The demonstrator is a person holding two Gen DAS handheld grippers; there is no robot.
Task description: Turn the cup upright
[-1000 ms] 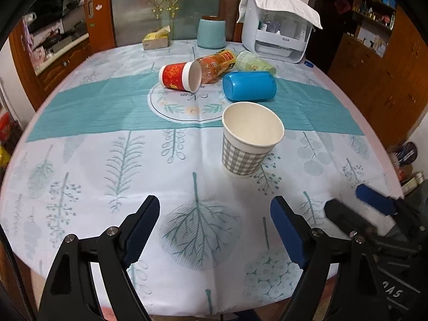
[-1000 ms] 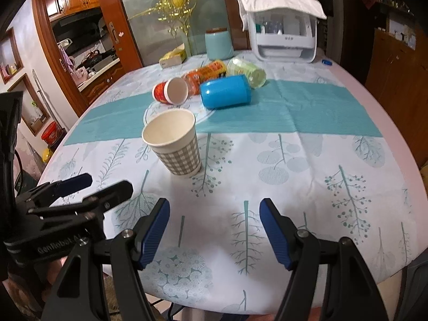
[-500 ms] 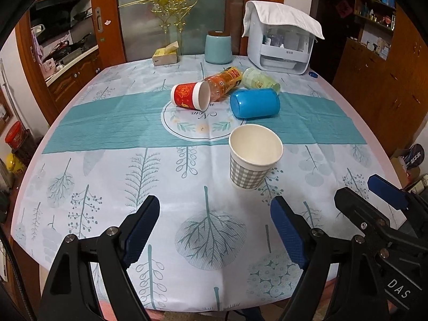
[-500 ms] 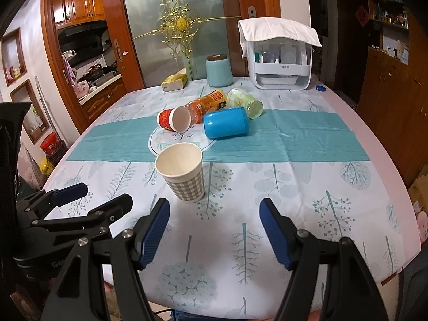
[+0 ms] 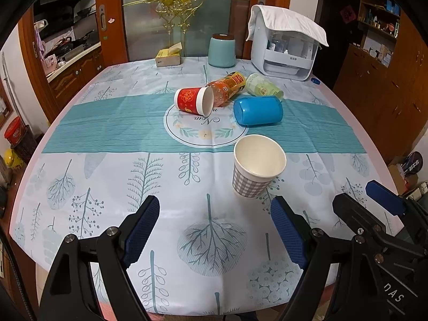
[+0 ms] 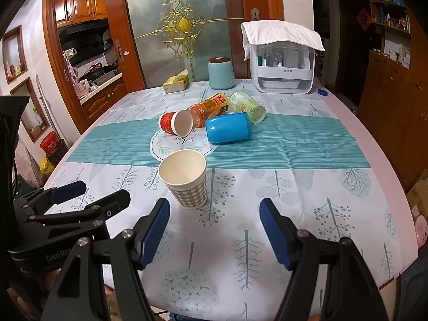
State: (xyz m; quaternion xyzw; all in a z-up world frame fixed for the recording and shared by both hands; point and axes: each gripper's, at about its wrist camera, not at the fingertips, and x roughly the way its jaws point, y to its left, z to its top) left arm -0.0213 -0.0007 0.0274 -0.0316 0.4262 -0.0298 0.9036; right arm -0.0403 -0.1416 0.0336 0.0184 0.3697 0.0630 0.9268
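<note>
Left wrist view takes in the whole table (image 5: 80, 123) under its leaf-print cloth, and both grippers hang back over the near edge with nothing between their pads. The left gripper (image 5: 214, 230) has its jaws spread wide, and so does the right gripper (image 6: 214, 230), empty too.

Out toward the middle of the table lies the cluster: a blue cup (image 5: 258, 110) on its side, long axis running roughly along the teal stripe, its closed base toward the left side; behind it an orange bottle (image 5: 227, 88) and a pale green bottle (image 5: 263, 88), both also down. A red cup (image 5: 194, 100) lies tipped with its mouth open toward the right side.

Nearer the grippers, a checked paper cup (image 5: 256, 169) already stands mouth up, so by the look of it the fallen cups are what is left. The checked cup sits between the fingers and those cups in both views, and either hand must reach past it. Neither gripper looks clearly nearer.
</note>
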